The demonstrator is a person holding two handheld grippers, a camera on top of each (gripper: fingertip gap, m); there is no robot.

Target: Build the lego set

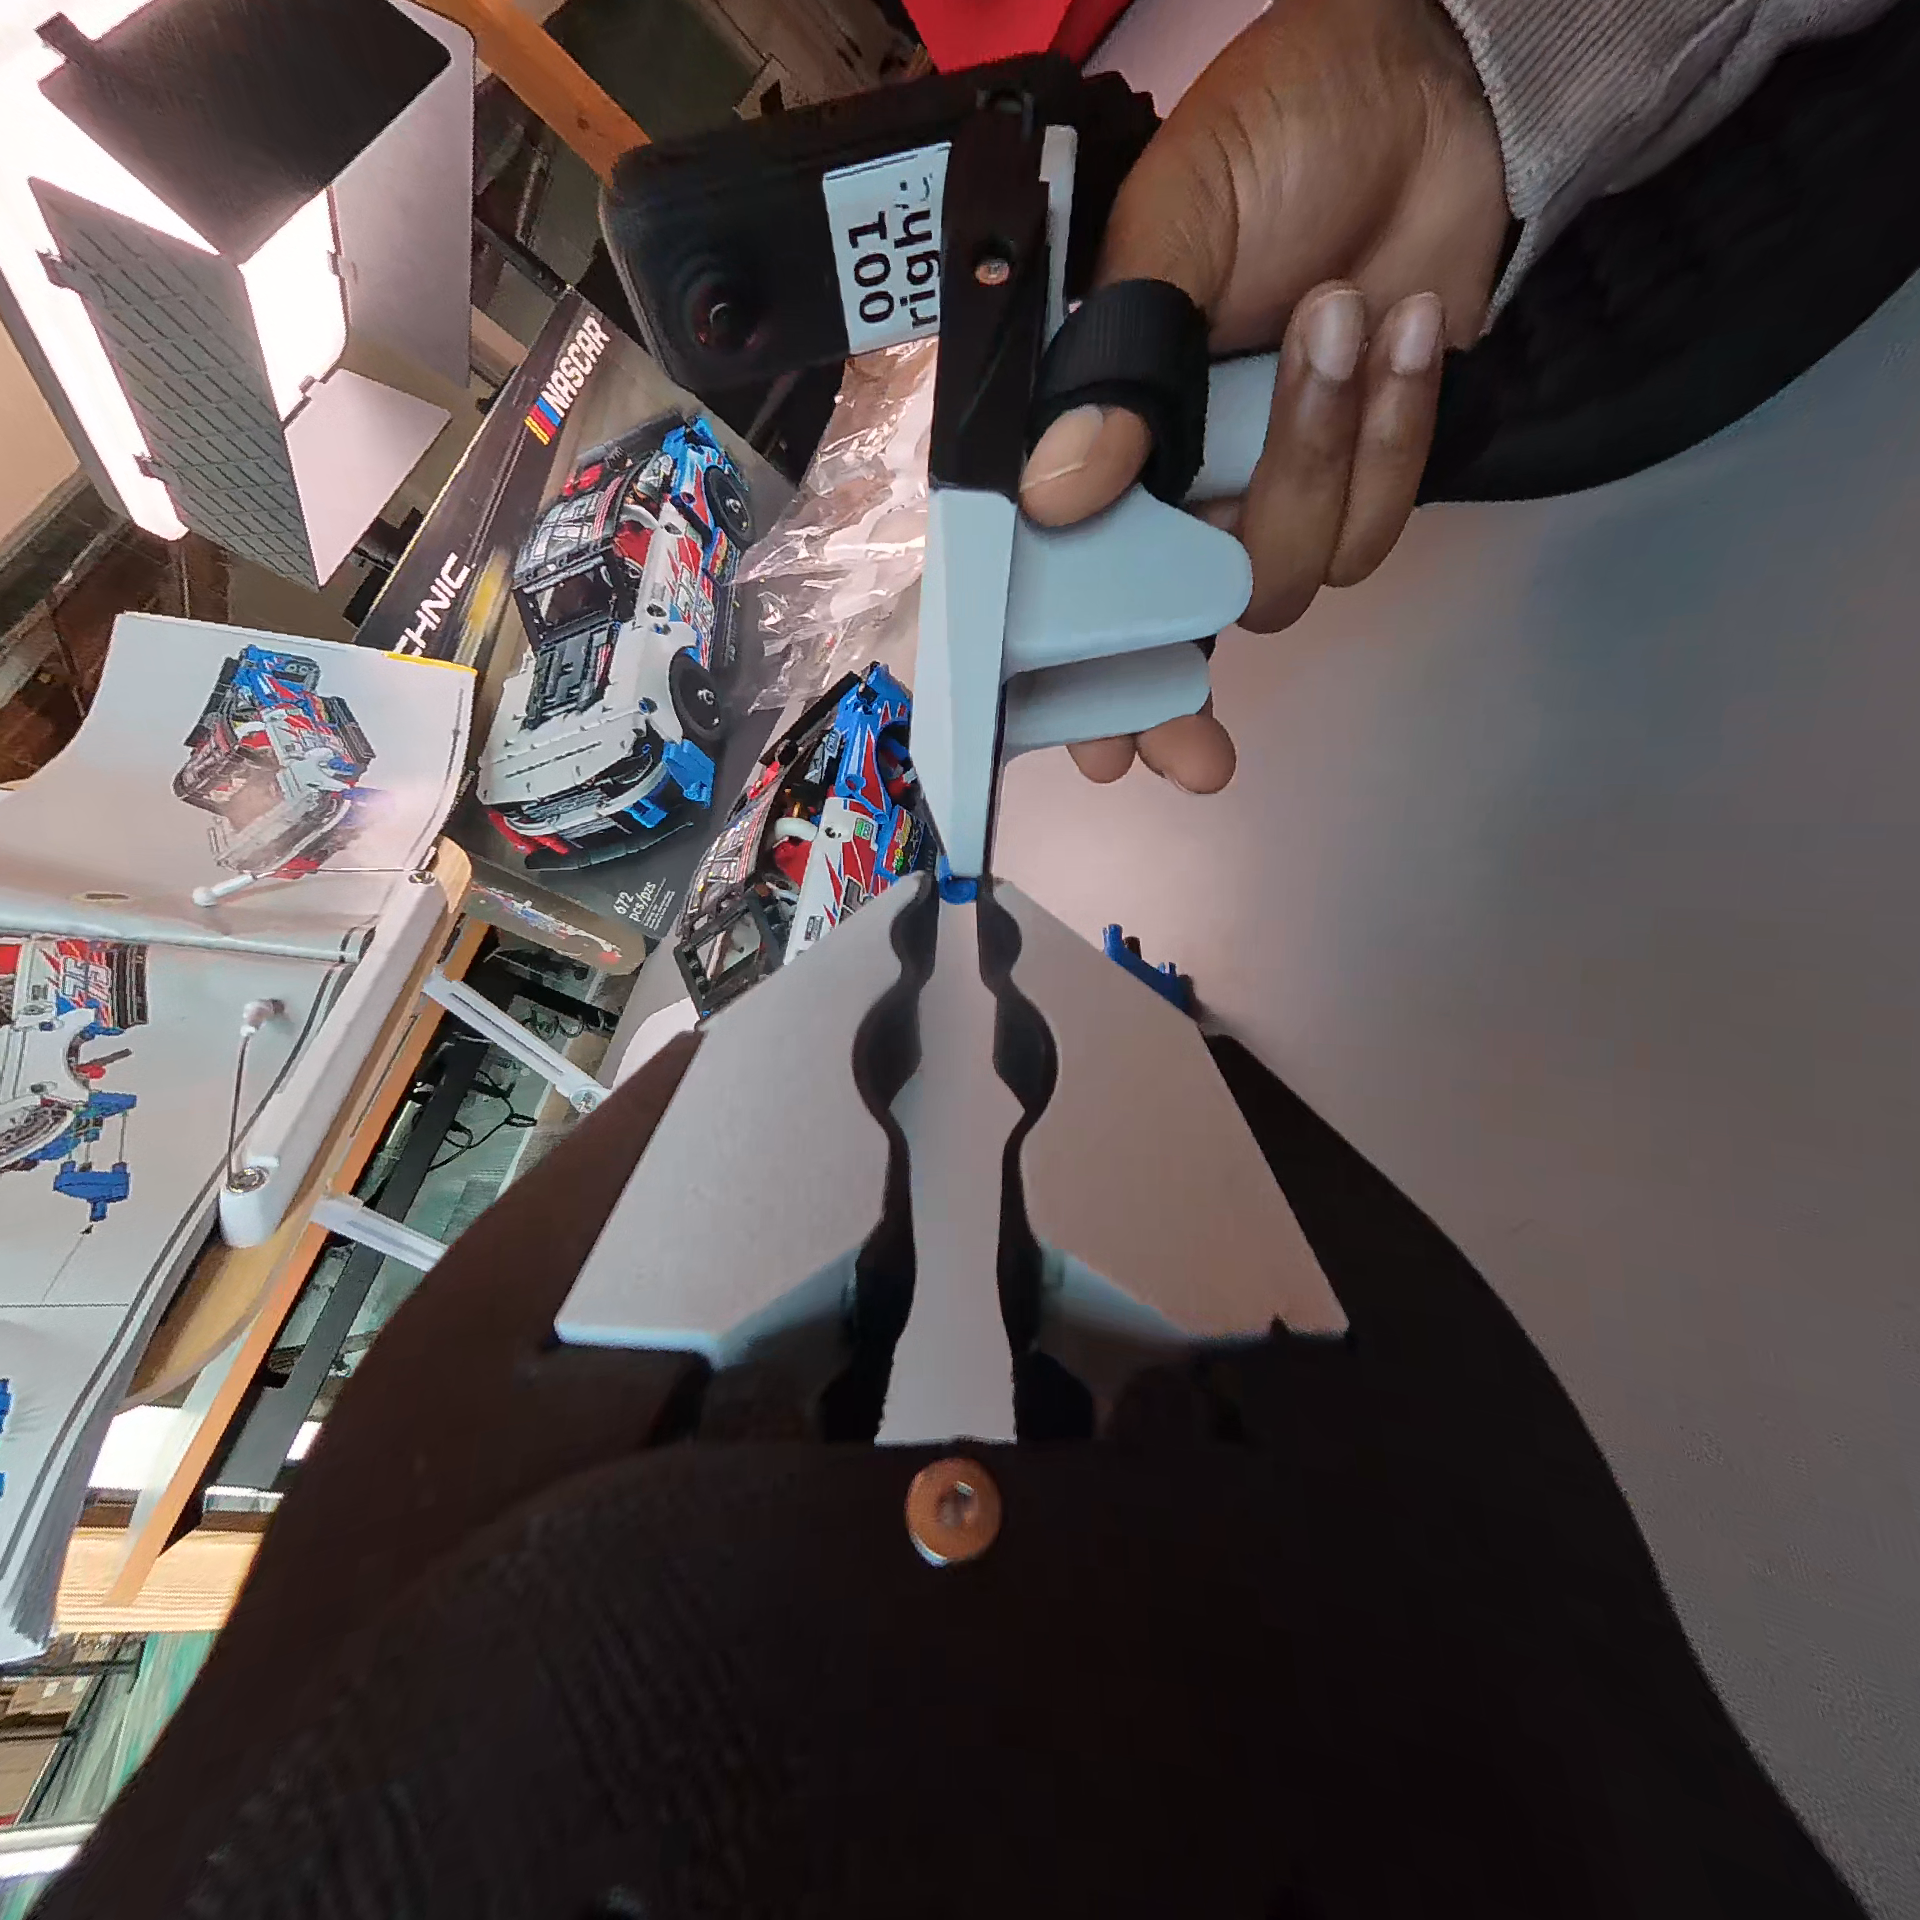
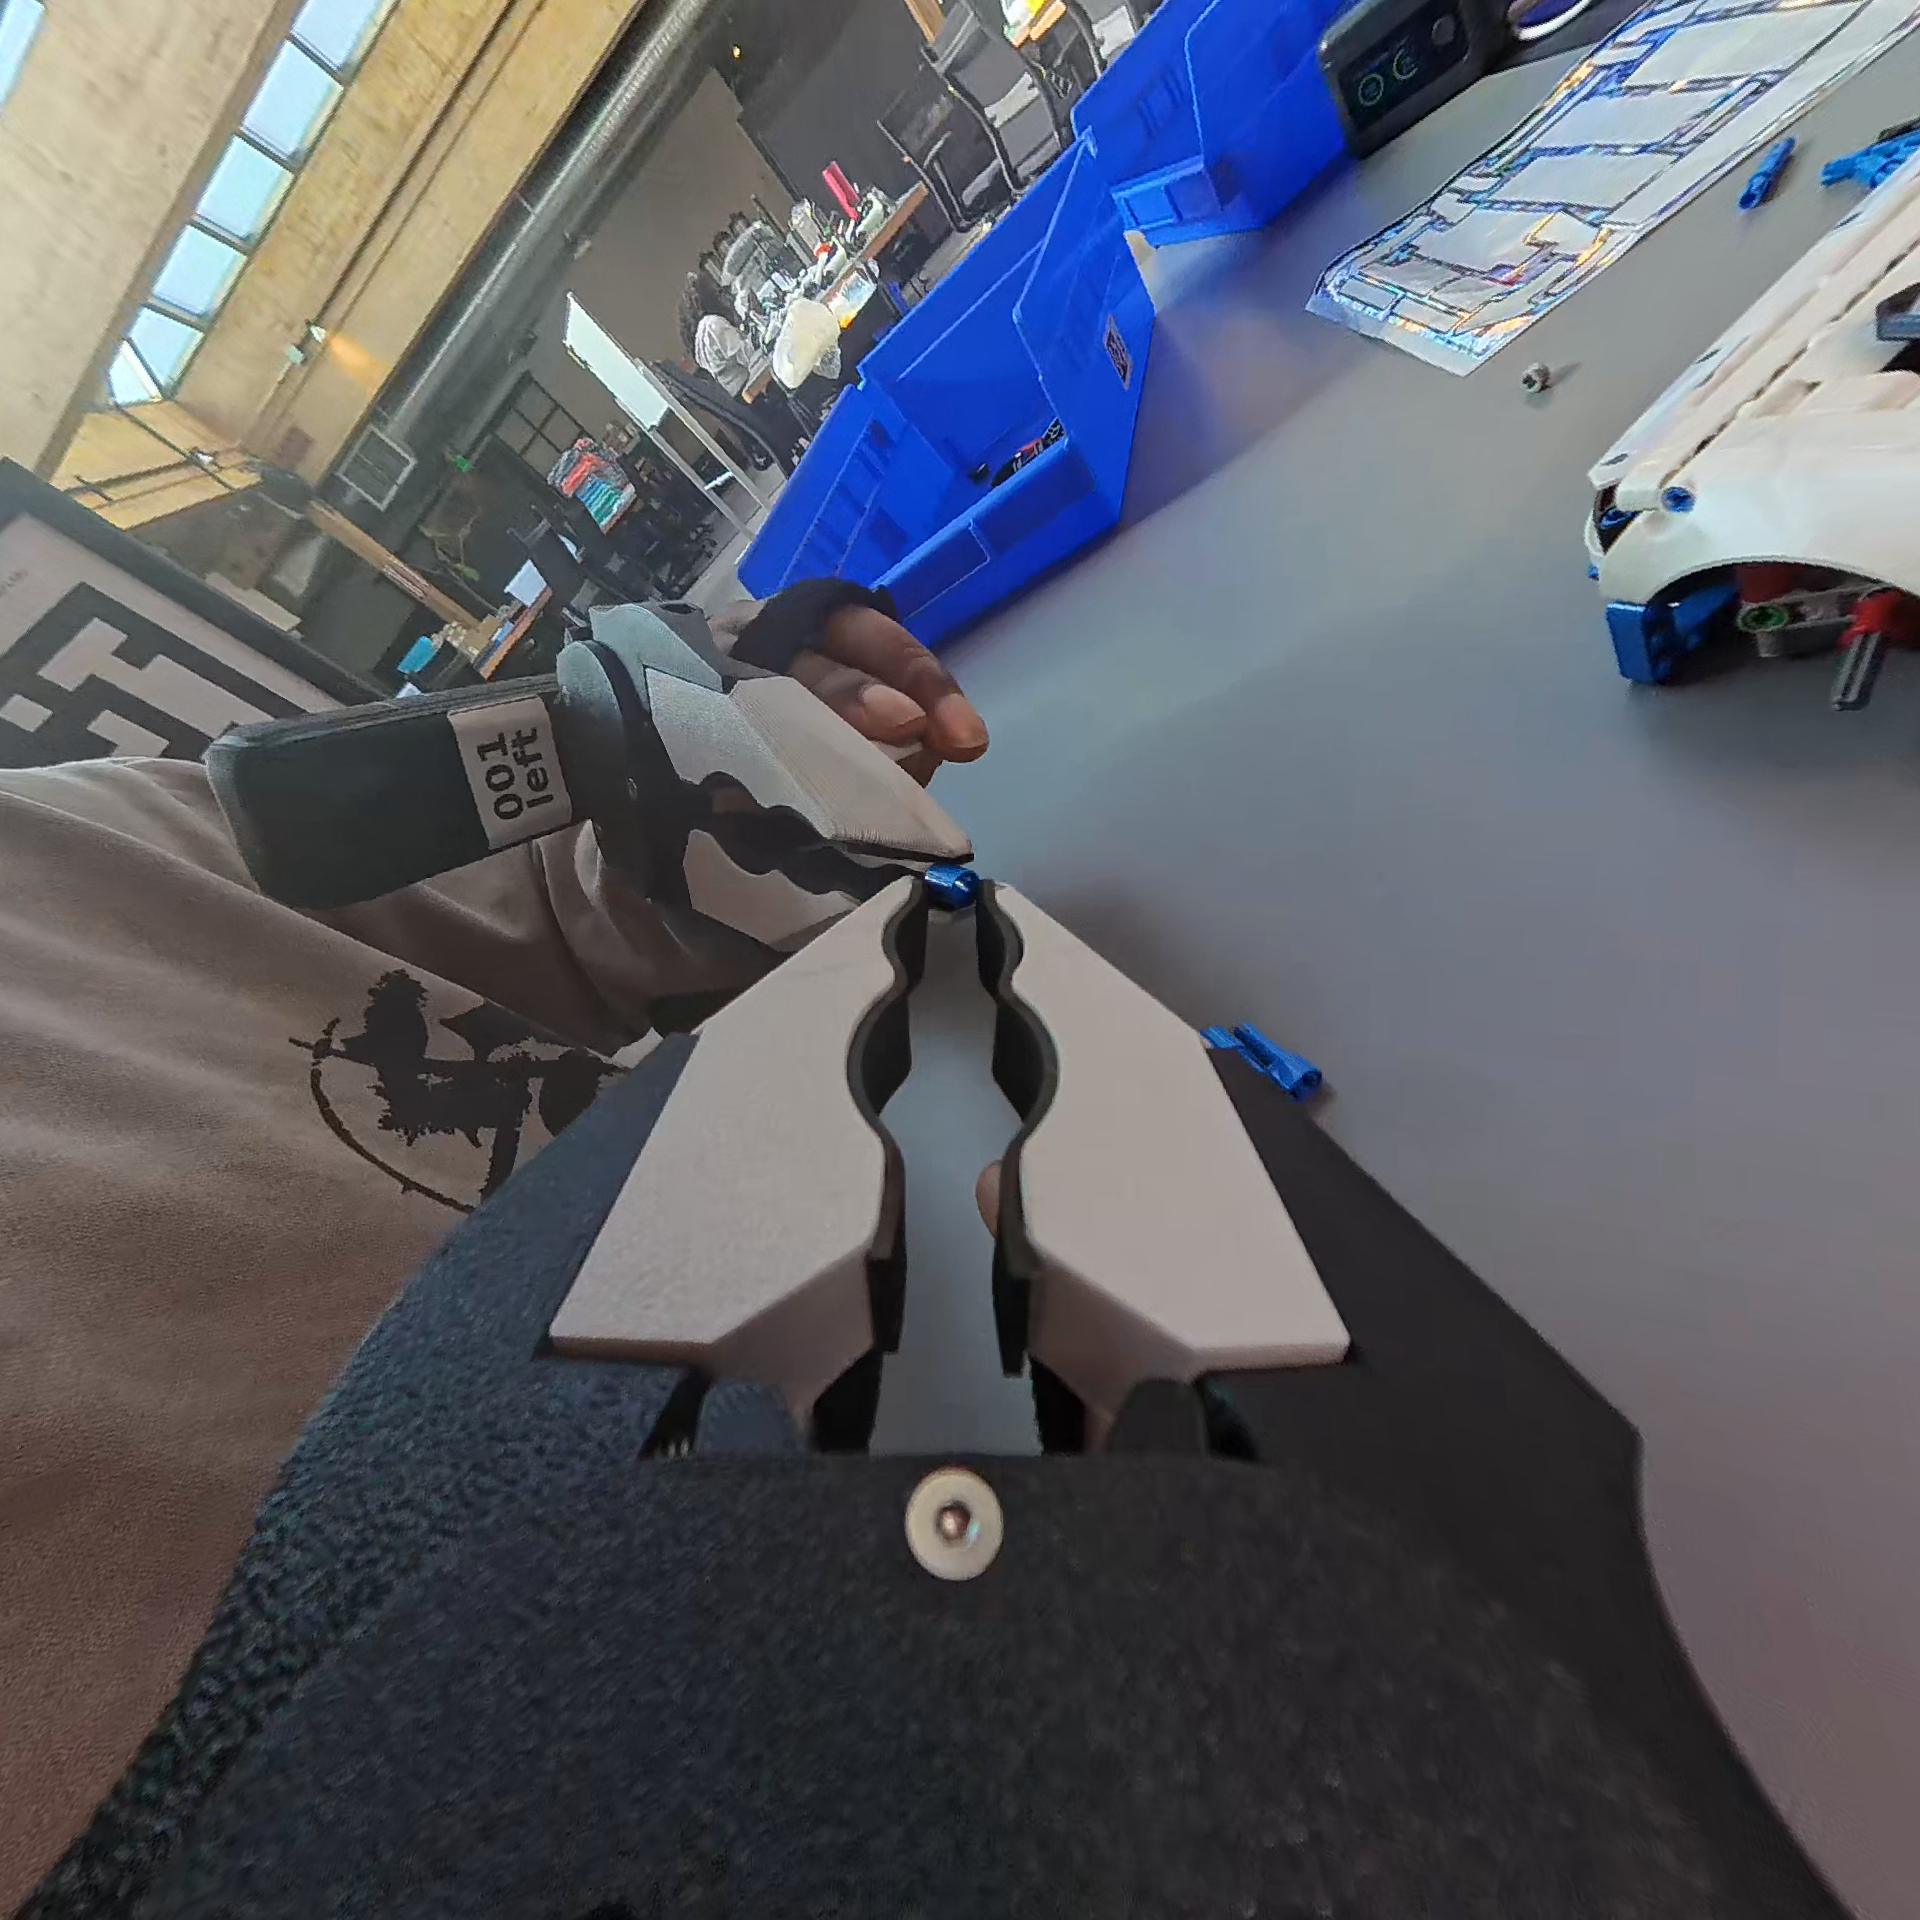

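your left gripper (image 1: 956,891) and right gripper (image 2: 951,891) both pinch one small blue pin (image 2: 951,888), above the grey table (image 2: 1455,935).

A grey table (image 2: 1455,935) fills the foreground; beyond it stand cluttered desks (image 2: 810,281) and dark chairs (image 2: 977,73); high windows (image 2: 208,197) run along a pale brick wall (image 2: 94,156); a bright panel lamp (image 1: 208,312) glows at one side.

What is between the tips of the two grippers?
A small blue pin. The right gripper and left gripper meet on it tip to tip, above the grey table. Both wrist views show it.
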